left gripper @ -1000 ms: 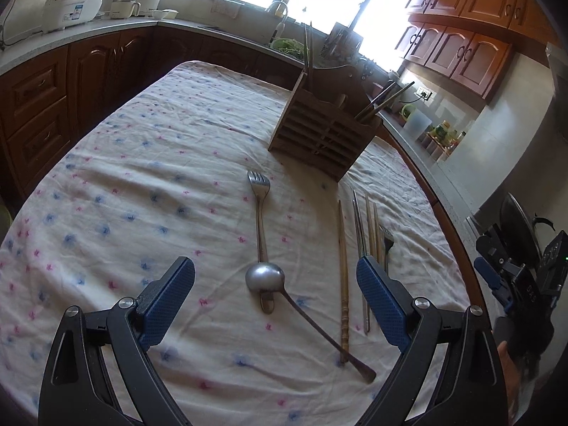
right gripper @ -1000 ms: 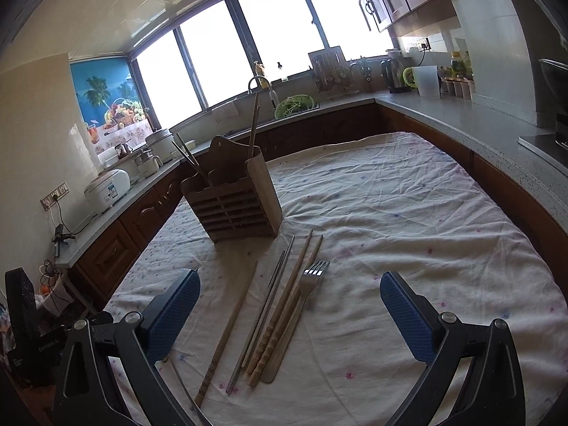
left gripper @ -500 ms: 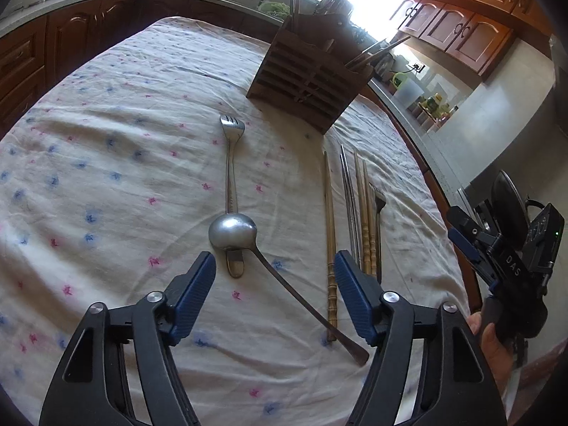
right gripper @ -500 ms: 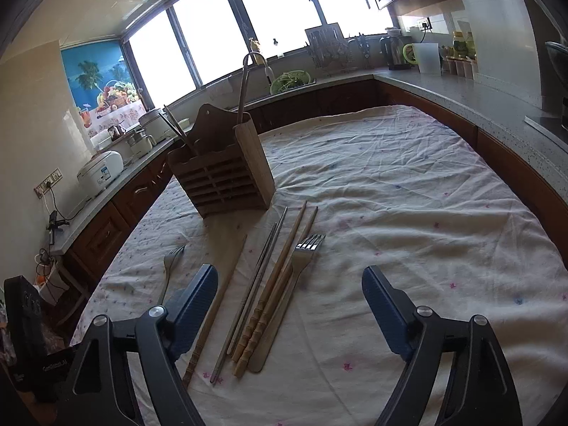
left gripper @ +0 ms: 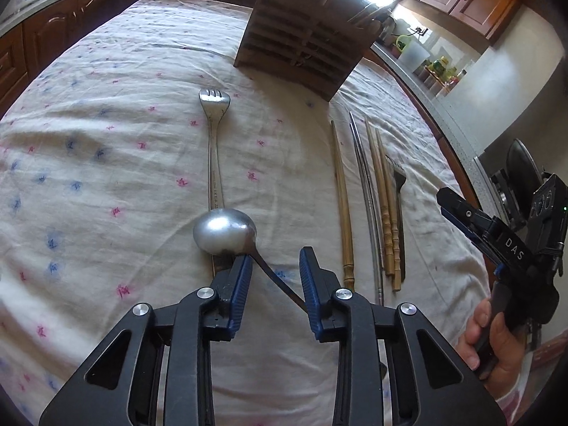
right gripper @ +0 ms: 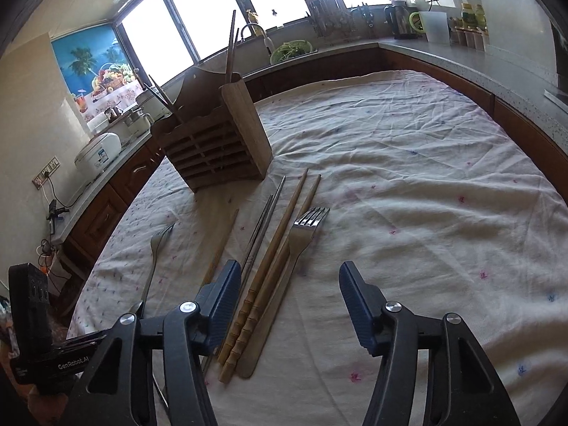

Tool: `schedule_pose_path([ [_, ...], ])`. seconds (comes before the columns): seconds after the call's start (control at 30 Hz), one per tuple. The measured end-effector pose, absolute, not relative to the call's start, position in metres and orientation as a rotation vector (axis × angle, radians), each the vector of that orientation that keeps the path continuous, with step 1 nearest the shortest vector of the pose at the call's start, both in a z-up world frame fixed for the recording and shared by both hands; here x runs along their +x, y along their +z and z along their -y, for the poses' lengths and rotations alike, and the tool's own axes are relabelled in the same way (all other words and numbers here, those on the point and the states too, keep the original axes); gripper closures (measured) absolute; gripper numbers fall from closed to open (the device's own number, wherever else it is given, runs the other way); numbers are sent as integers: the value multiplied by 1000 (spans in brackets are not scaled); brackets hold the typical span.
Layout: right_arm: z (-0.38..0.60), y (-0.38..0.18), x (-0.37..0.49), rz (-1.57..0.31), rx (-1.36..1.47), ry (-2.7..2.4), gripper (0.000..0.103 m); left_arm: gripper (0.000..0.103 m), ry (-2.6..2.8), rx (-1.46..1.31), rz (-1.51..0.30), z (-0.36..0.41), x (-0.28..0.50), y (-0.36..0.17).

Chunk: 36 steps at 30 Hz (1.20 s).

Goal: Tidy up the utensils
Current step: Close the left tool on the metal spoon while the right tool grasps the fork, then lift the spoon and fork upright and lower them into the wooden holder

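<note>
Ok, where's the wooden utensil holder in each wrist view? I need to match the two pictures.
Left wrist view: the wooden utensil holder stands at top centre, beyond the lone fork.
Right wrist view: it stands left of centre, upper half, beyond the chopsticks.
Shared landmark: the flower-print tablecloth under it, with the row of chopsticks pointing toward the holder.

A rice cooker (right gripper: pixel 97 152) is sitting on the counter (right gripper: pixel 443 48) under the windows (right gripper: pixel 198 21). A flowered cloth (left gripper: pixel 106 135) is covering the table. A green-rimmed jug (right gripper: pixel 433 25) is standing beside jars (right gripper: pixel 470 33).
</note>
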State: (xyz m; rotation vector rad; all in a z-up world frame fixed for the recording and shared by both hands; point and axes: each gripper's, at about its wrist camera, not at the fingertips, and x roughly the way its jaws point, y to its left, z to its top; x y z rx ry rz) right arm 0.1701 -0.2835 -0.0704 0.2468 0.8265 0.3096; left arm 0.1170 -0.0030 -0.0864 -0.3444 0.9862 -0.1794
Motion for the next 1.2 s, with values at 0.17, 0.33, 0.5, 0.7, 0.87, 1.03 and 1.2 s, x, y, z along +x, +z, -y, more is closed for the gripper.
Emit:
schedule_pose_path([
  [0.17,282,-85,185,-878,255,304,64,89,-181,-279,-981,5,136,-88],
  [0.33,278,-91,200,-907,230,293,65,89,-185,-209,-988,11,148,-88],
  [0.5,272,-97,218,-936,227,296,65,89,-194,-206,-986,12,157,-88],
  [0.7,271,-104,233,-955,259,314,85,93,-215,-210,-953,11,163,-89],
  [0.87,270,-95,227,-922,258,321,100,99,-247,-274,-954,2,160,-89],
  [1.03,276,-81,218,-884,276,325,101,101,-292,-288,-900,3,147,-73],
  [1.2,282,-58,208,-827,289,331,101,101,-338,-309,-823,3,135,-45],
])
